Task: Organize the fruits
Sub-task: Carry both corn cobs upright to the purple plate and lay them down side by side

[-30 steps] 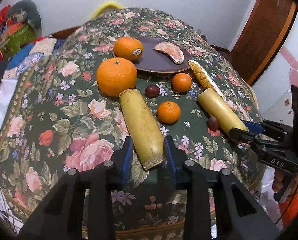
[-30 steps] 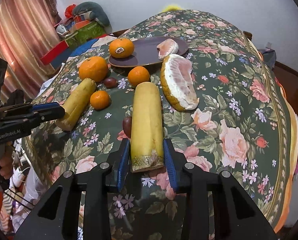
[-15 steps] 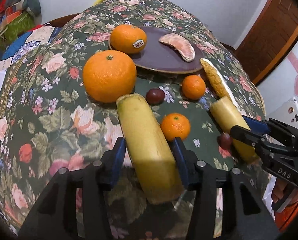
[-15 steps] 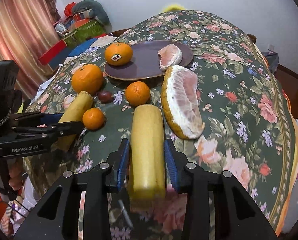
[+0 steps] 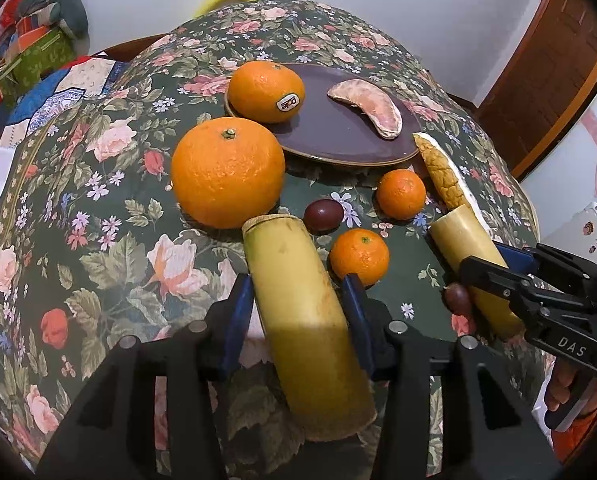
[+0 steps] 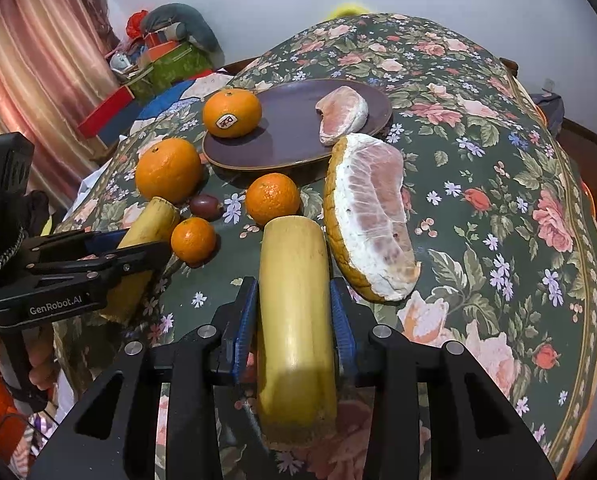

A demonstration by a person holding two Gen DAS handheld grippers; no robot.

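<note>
Yellow stalk between left gripper fingers, jaws straddling.

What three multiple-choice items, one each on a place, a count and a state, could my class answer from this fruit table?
1. The stickered orange sits
A. on the floor
B. on the dark plate
C. in a claw

2. Small mandarins on the floral tablecloth number
A. none
B. five
C. two

3. The right claw is
A. straddling a yellow stalk piece
B. clamped on an orange
C. over the plate

Answers: B, the orange rests at the plate's left edge; C, two small ones lie in front of the plate; A, the stalk lies lengthwise between its fingers.
</note>
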